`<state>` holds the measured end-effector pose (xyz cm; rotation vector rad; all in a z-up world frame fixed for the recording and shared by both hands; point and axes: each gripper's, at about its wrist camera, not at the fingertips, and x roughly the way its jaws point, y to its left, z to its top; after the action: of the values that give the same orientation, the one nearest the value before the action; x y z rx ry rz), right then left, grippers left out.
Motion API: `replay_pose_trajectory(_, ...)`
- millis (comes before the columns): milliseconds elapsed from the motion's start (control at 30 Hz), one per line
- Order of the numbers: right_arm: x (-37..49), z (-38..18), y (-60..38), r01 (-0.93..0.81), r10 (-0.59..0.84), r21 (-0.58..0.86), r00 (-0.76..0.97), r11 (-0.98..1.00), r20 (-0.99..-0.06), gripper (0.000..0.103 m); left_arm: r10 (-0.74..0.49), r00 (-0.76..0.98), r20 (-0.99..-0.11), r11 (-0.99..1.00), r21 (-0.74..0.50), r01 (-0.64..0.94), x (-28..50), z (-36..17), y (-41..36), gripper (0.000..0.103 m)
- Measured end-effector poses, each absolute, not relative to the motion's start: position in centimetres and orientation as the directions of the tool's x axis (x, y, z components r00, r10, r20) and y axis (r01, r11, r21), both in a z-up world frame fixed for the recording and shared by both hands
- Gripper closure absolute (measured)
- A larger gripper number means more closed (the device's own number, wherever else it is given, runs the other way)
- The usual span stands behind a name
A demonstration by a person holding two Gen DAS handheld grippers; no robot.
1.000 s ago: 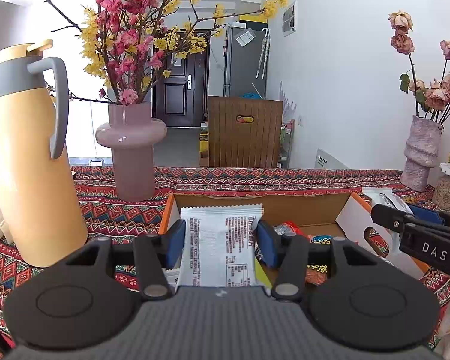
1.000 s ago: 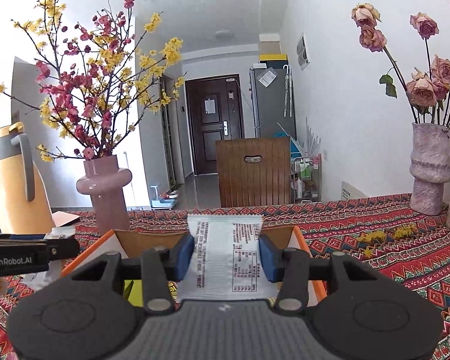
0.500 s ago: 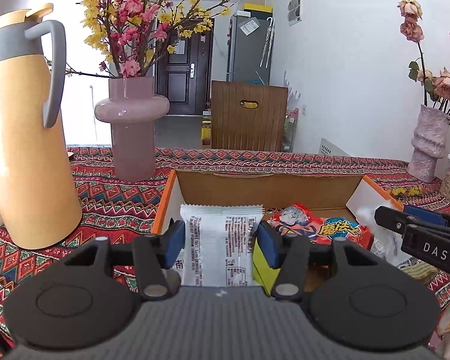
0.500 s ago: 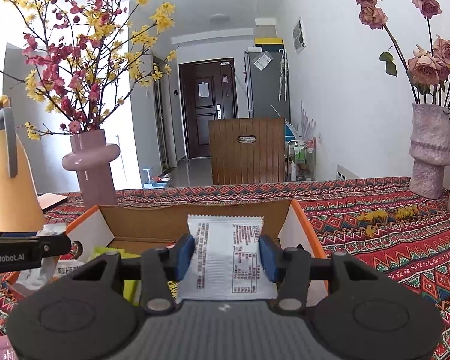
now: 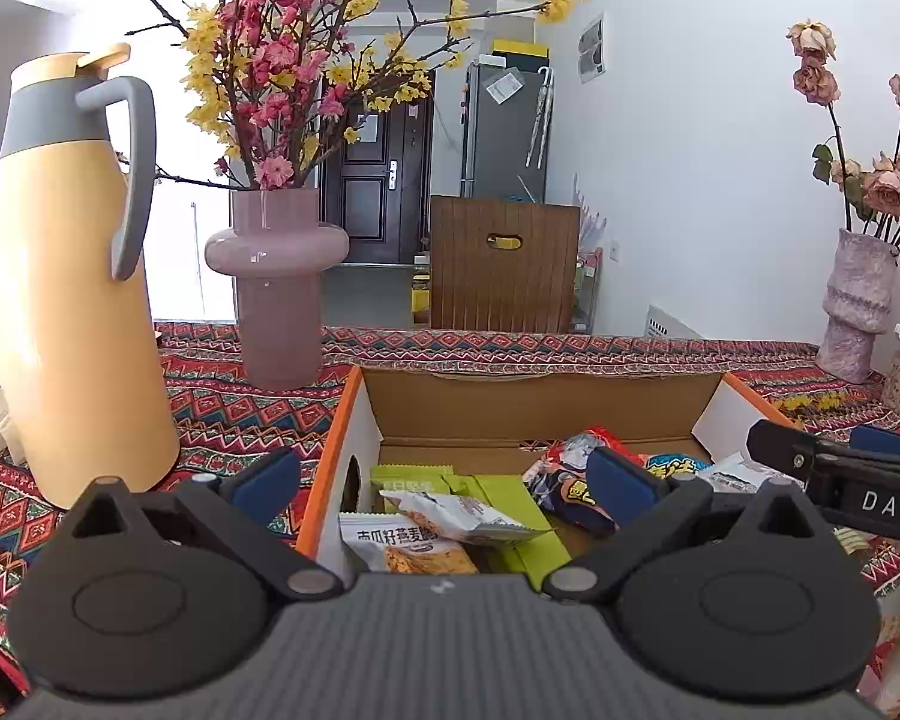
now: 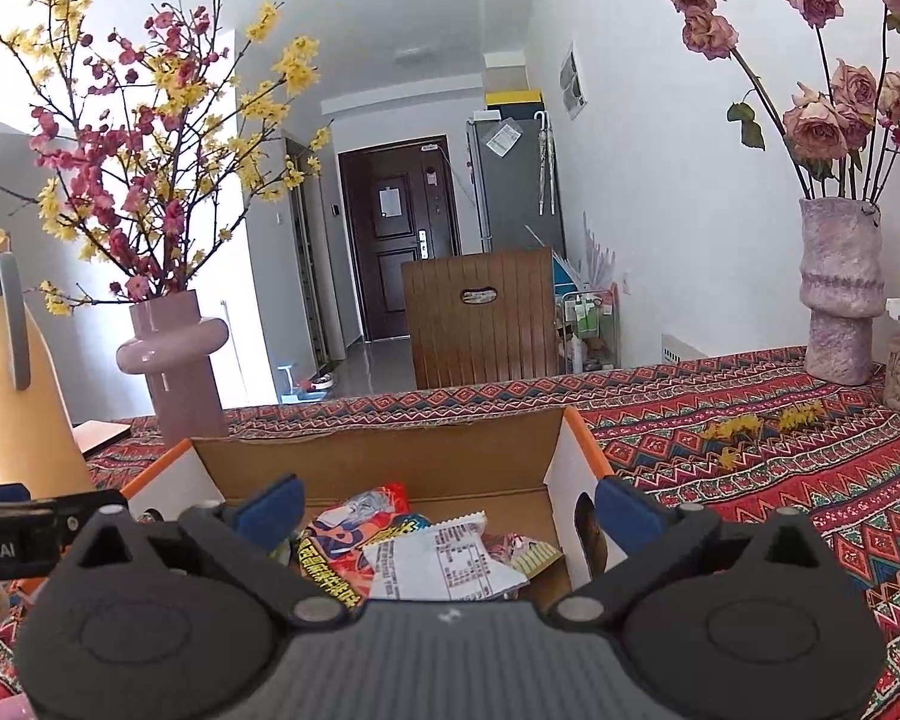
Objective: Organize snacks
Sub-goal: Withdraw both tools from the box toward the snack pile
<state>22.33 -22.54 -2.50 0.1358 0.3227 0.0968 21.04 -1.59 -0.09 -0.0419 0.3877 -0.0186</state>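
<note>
The box (image 5: 354, 414) sits on the surface (image 5: 228, 414) straight before you, with snack packets (image 5: 462, 516) piled in it. To your left stand the jug (image 5: 72, 300) and, behind it, a vase (image 5: 276, 288). Another vase (image 6: 840, 294) stands far right; a chair (image 6: 480, 324) waits behind the surface.

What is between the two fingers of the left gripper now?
In the left wrist view the left gripper, whose jaws have just been opening, holds nothing. Between its fingers lie white snack packets and green packets inside the cardboard box.
</note>
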Motion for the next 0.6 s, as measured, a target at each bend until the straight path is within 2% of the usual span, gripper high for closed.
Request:
replay_pose_trajectory(233,22.3,-2.5,-22.4,-0.071,0.112,0.143,0.945,0.987,-0.309,0.000,-0.020,0.924,-0.381,1.000,-0.029,0.010,20.9,-0.1,-1.8,0.000)
replay_pose_trajectory(600,19.7,-0.2,-22.2,-0.104,0.137,0.136,0.957,0.985,-0.255,0.000,-0.010,0.940,-0.340,0.999,-0.041,-0.004,18.5,2.3,-1.6,0.000)
